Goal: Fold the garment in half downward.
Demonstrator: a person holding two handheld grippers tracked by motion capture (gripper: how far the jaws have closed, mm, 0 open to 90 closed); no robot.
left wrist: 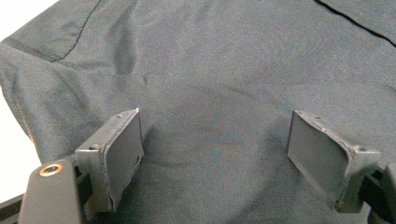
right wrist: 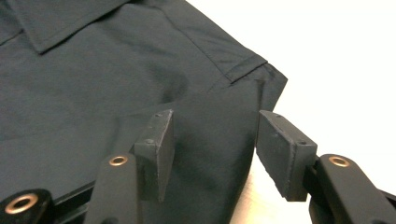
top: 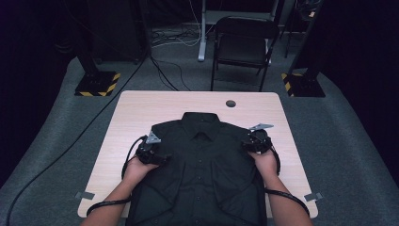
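Observation:
A black button-up shirt (top: 202, 165) lies face up on the light wooden table (top: 136, 113), collar (top: 201, 120) toward the far side, sleeves folded in over the body. My left gripper (top: 153, 151) rests at the shirt's left shoulder. In the left gripper view its jaws (left wrist: 215, 154) stand wide apart over flat shirt cloth (left wrist: 210, 56), gripping nothing. My right gripper (top: 258, 141) is at the right shoulder. Its jaws (right wrist: 215, 149) straddle the folded shoulder edge of the shirt (right wrist: 219, 116), with a gap between the cloth and the outer pad (right wrist: 275, 154).
A round cable hole (top: 230, 103) sits near the table's far edge. Tape marks (top: 84, 195) (top: 313, 196) are at the near corners. Behind the table stand a black folding chair (top: 244, 44) and two stands with yellow-black bases (top: 96, 84) (top: 301, 84). Cables run over the floor.

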